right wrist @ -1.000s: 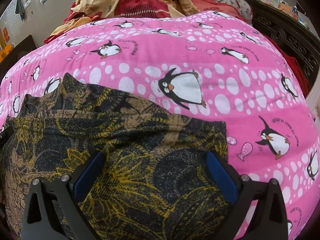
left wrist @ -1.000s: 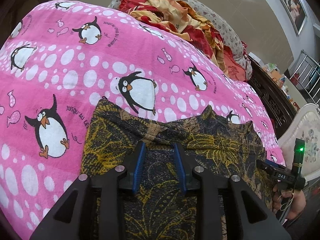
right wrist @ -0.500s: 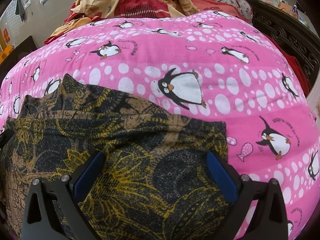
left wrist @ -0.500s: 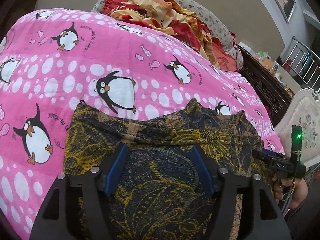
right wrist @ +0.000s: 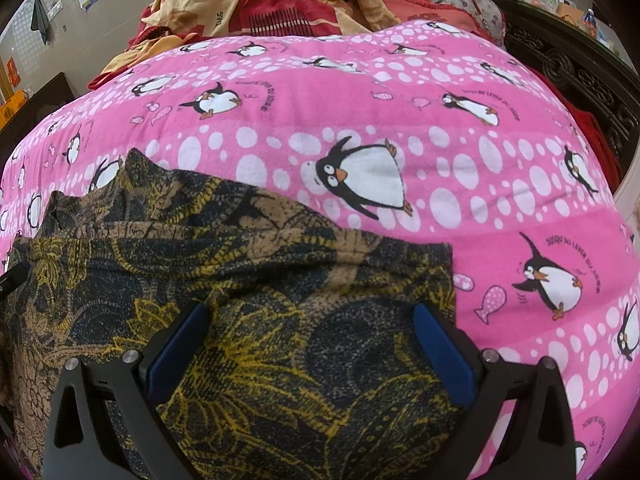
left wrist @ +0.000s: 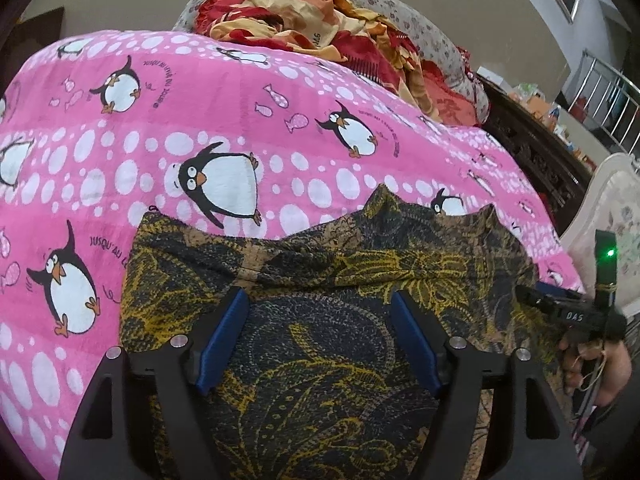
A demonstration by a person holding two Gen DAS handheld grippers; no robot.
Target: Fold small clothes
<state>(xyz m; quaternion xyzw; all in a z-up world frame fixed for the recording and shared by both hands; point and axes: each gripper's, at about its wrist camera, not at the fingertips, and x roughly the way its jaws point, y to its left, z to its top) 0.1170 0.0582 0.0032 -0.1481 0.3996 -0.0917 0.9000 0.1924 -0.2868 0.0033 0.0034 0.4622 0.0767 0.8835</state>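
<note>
A dark garment with a yellow and brown floral print (left wrist: 328, 272) lies flat on a pink penguin blanket (left wrist: 200, 128). It also shows in the right wrist view (right wrist: 240, 264). My left gripper (left wrist: 320, 312) is open just above the garment's near part, holding nothing. My right gripper (right wrist: 312, 320) is open wide over the garment's right end, also empty. The right gripper's body and the hand holding it show in the left wrist view (left wrist: 576, 316), at the garment's right edge.
A heap of red and orange bedding (left wrist: 320, 20) lies at the far end of the bed, also in the right wrist view (right wrist: 272, 4). A dark carved wooden bed frame (right wrist: 580, 80) runs along the right side. Pink blanket (right wrist: 440, 120) stretches beyond the garment.
My left gripper has opened from nearly shut to wide and its view has shifted a little to the right. The right gripper and the garment have not moved.
</note>
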